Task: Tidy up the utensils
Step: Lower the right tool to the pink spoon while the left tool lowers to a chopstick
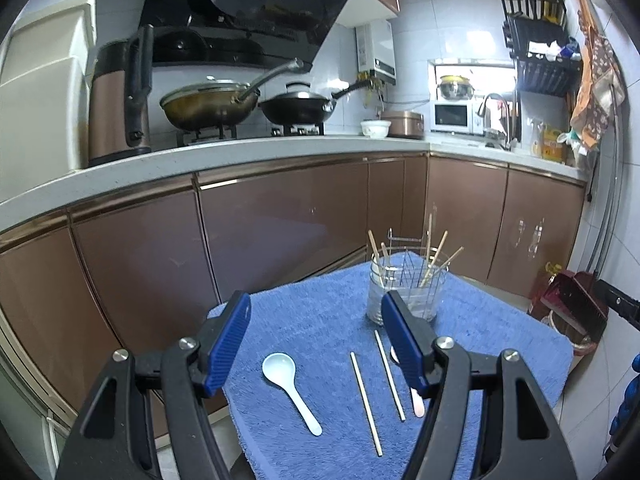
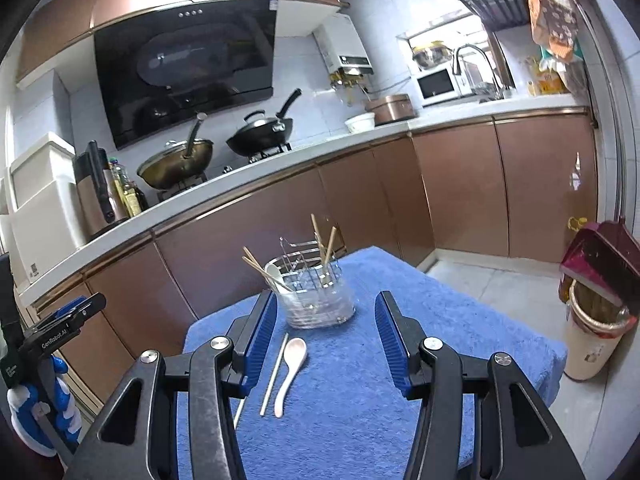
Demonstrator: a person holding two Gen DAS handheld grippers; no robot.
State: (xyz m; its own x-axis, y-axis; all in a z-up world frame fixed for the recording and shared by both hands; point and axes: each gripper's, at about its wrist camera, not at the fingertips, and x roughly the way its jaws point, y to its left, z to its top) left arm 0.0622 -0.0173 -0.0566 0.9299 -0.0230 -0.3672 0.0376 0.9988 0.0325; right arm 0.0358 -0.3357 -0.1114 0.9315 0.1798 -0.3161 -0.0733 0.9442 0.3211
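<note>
A clear utensil holder (image 1: 406, 294) with a wire rack and several chopsticks stands at the far side of a blue towel (image 1: 320, 320). In the left wrist view a white spoon (image 1: 290, 388), two loose chopsticks (image 1: 365, 400) and a pink spoon (image 1: 417, 402), partly hidden by a finger, lie on the towel. My left gripper (image 1: 316, 320) is open above them. In the right wrist view the holder (image 2: 316, 296), a pink spoon (image 2: 291, 372) and a chopstick (image 2: 274, 374) lie ahead of my open, empty right gripper (image 2: 326, 320).
Brown kitchen cabinets (image 1: 280, 220) and a counter with woks (image 1: 208, 104) stand behind the table. A bin with a red dustpan (image 2: 596, 320) stands on the floor at the right. The left gripper shows at the left edge of the right wrist view (image 2: 52, 336).
</note>
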